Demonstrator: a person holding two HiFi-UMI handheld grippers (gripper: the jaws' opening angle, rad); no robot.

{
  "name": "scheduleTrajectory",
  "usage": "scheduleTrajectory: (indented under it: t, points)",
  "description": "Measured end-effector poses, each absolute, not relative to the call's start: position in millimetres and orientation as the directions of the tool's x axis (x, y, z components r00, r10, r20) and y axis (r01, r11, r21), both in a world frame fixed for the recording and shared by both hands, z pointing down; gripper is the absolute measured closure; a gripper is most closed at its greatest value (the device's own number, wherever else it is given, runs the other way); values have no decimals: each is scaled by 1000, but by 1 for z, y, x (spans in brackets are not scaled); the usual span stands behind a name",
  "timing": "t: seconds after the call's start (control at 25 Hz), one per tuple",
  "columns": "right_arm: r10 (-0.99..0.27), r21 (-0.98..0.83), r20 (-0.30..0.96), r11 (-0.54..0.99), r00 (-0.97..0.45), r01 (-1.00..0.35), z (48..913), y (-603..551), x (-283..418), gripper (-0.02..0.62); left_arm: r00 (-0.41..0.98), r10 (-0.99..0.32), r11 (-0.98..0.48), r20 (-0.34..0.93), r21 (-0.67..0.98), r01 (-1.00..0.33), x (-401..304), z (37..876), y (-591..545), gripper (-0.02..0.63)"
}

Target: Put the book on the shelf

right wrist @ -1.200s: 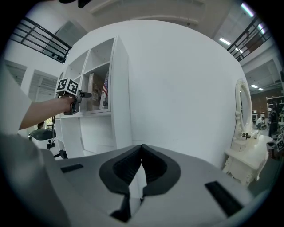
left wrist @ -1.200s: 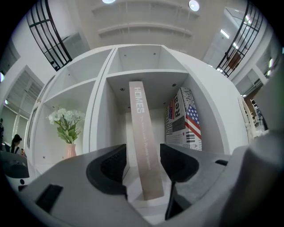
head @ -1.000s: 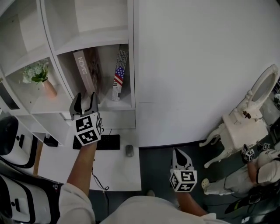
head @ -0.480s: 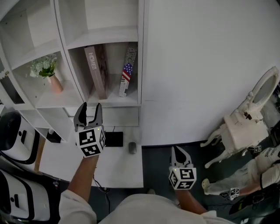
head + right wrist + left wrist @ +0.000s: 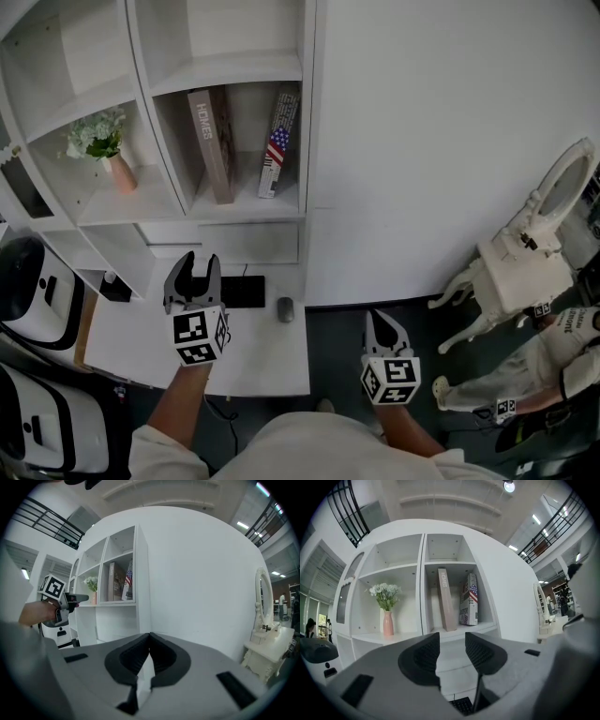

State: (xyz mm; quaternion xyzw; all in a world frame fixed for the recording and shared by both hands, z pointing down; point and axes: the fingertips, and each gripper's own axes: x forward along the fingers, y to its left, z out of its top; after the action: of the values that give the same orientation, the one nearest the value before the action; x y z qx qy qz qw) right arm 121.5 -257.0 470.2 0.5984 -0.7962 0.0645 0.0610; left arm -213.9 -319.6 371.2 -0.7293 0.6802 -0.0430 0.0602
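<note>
Starting at the far left of the head view, a pink vase (image 5: 120, 173) of white flowers stands in the left compartment of the shelf (image 5: 234, 66), at about ten o'clock from the left gripper (image 5: 199, 267). In the next compartment, at that gripper's twelve o'clock, the beige book (image 5: 211, 141) stands on end, tilted slightly. A flag-cover book (image 5: 278, 141) stands at its three o'clock near the right wall, and the two are apart. The left gripper hovers over the white desk (image 5: 262, 361), well clear of the shelf. Its jaws have just been closing and are partly apart with nothing between them. A keyboard (image 5: 246, 291) and a mouse (image 5: 286, 309) lie at its three o'clock. Farther right, the right gripper (image 5: 380, 323) has its jaws pressed together, empty. A white dressing table (image 5: 520, 281) sits at its two o'clock.
</note>
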Motion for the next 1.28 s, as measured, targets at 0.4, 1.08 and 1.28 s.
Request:
scheduleTrajectory:
  t: [0.4, 1.08, 1.28]
  points:
    - [-946, -29, 165, 277, -278, -960, 468, -248, 113, 591, 75, -995, -83, 68, -134, -987, -221, 420, -283, 513]
    - [-944, -3, 140, 300, -297, -954, 461, -247, 97, 592, 104, -984, -123, 145, -127, -984, -223, 460, -265, 600]
    - [-945, -1, 141, 298, -295, -955, 461, -247, 97, 592, 109, -982, -129, 154, -122, -984, -225, 463, -265, 600]
